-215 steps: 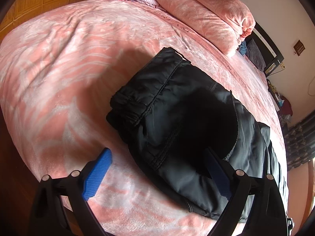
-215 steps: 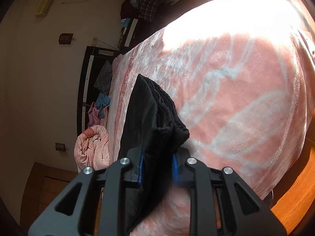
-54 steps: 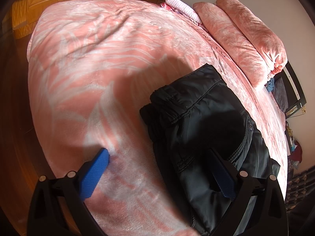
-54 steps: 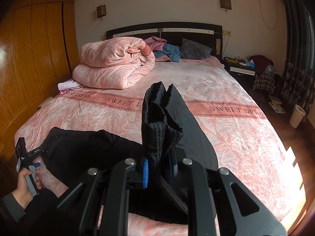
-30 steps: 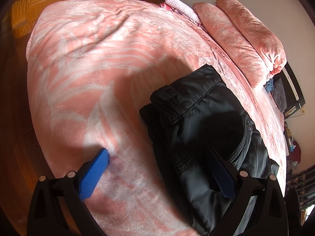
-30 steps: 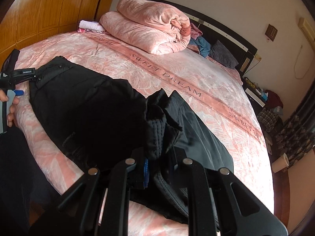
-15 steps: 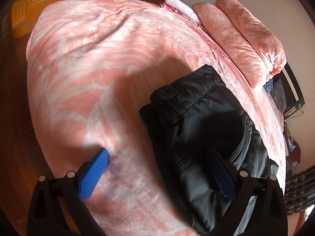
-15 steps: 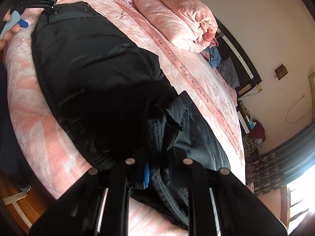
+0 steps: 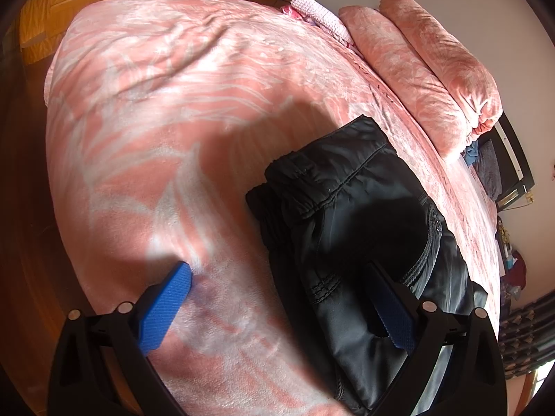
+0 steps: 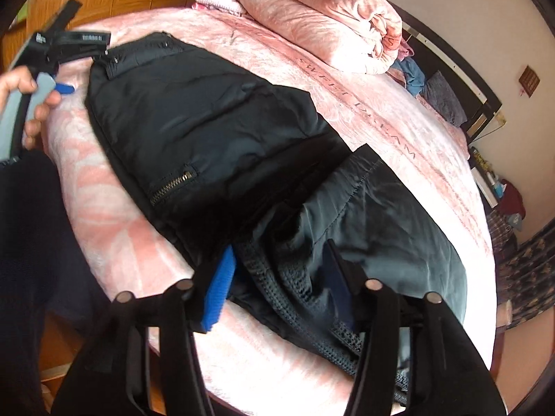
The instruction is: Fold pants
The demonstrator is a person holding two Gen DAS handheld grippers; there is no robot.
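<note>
Right gripper [image 10: 277, 280]: jaws just opened and stand apart, pads no longer pinching, pointing steeply down. Left gripper [image 9: 277, 305]: jaws wide open, nothing clamped, also angled down. Left hand [image 10: 24, 104] wraps its handle, fingers curled at the trigger.

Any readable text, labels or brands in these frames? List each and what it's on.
"SWEET DREAM": woven along the darker band of the pink patterned bedspread; only "DREAM" reads clearly, the first word is blurred.
Small white print on the black left gripper body: too blurred to read.
Nothing else legible in either view.
</note>
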